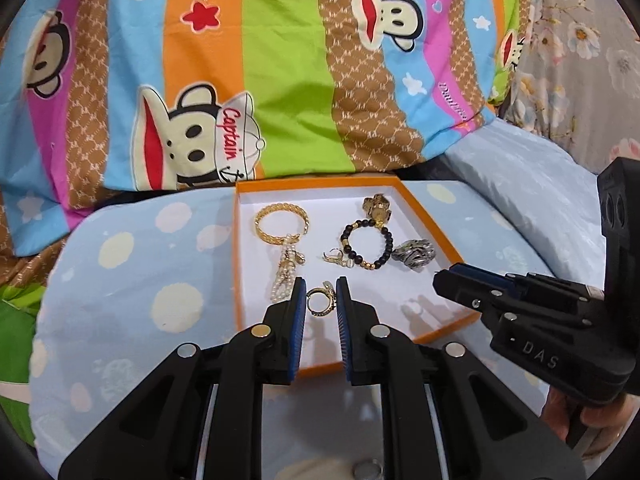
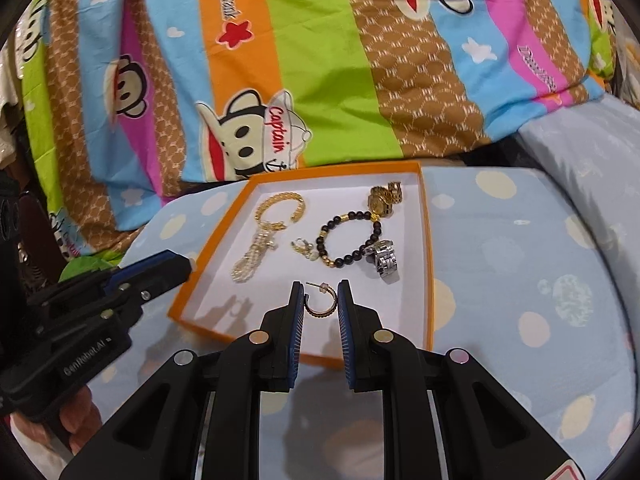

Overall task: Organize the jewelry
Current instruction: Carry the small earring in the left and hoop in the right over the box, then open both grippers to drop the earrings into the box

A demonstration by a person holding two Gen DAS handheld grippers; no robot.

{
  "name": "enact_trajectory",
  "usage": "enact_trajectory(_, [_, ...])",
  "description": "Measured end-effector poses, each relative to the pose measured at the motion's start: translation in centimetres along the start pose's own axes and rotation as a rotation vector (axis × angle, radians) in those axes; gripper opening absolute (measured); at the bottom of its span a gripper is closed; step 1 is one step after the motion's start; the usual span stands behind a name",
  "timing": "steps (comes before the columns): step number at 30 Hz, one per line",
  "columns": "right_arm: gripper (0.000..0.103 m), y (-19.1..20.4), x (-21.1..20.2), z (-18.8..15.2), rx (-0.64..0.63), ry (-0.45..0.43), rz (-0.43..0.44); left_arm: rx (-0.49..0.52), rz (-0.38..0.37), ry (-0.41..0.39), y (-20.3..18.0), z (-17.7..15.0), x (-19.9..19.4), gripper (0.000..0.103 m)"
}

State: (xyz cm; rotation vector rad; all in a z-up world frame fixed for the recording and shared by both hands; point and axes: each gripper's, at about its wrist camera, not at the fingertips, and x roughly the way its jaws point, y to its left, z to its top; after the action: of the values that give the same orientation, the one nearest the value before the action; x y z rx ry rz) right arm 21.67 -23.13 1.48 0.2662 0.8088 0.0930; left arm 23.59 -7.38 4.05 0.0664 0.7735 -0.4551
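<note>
We hold each hand-held gripper narrowly parted around a gold hoop earring: the left hand-held gripper (image 1: 321, 294) frames one earring (image 1: 319, 301), the right hand-held gripper (image 2: 321, 294) another earring (image 2: 320, 300), above the orange box (image 2: 427, 240) on the bed. Whether the pads touch them is unclear.

bracelets (image 1: 282, 224), rings (image 1: 414, 255) in tray (image 1: 430, 216) on pillow (image 1: 132, 288), blanket (image 1: 280, 60) behind

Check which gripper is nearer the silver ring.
Right. The right gripper points in just beside the silver ring at the right rim of the box; the left gripper is at its left rim.
</note>
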Motion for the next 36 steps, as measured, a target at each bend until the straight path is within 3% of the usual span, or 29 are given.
enact_trajectory(6, [0.016,-0.7,1.4,-0.3,0.011,-0.001,-0.009,-0.018,0.003,0.009,0.2,-1.2,2.6,0.015])
enact_trajectory(19, [0.016,0.0,2.5,-0.7,-0.043,0.012,-0.048,0.004,0.037,0.014,0.4,-1.7,3.5,0.015])
enact_trajectory(22, [0.022,0.0,2.4,-0.7,-0.041,0.0,-0.049,0.003,0.039,0.014,0.5,-1.7,3.6,0.015])
enact_trajectory(24, [0.029,-0.2,2.2,-0.7,-0.03,-0.009,-0.045,-0.005,0.047,0.006,0.6,-1.7,3.5,0.022])
enact_trajectory(25, [0.03,-0.4,2.1,-0.7,-0.023,-0.016,-0.043,-0.01,0.049,0.003,0.7,-1.7,3.5,0.036])
enact_trajectory(26, [0.032,-0.5,1.9,-0.7,-0.016,-0.027,-0.042,-0.019,0.05,-0.004,0.9,-1.7,3.4,0.041])
enact_trajectory(36, [0.04,-2.0,-2.5,0.3,0.055,-0.161,-0.038,-0.123,0.074,-0.053,3.7,-0.8,0.9,0.041])
